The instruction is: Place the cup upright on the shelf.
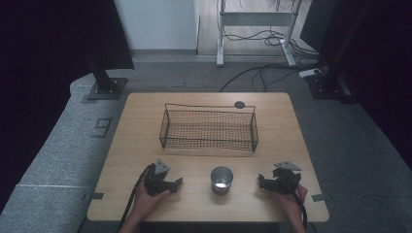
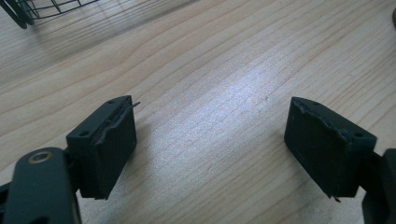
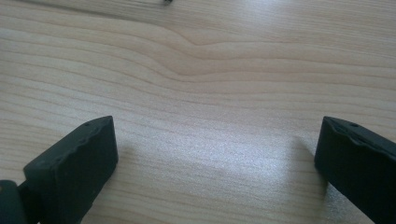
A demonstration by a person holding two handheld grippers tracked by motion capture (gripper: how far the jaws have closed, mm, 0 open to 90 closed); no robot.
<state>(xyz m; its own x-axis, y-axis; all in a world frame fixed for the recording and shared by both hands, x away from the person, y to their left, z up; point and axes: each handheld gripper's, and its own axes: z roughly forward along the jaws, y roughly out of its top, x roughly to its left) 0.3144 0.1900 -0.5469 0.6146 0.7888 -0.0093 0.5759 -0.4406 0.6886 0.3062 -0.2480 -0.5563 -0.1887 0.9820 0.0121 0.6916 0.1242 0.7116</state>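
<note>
Metal cup btwn grippers, near basket

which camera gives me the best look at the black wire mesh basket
The high view: the whole black wire mesh basket sits beyond the round metal cup, with rim, walls and inside all visible. The left gripper view catches just a corner of it at the top left edge. The right gripper view looks down at bare wooden tabletop.
</note>
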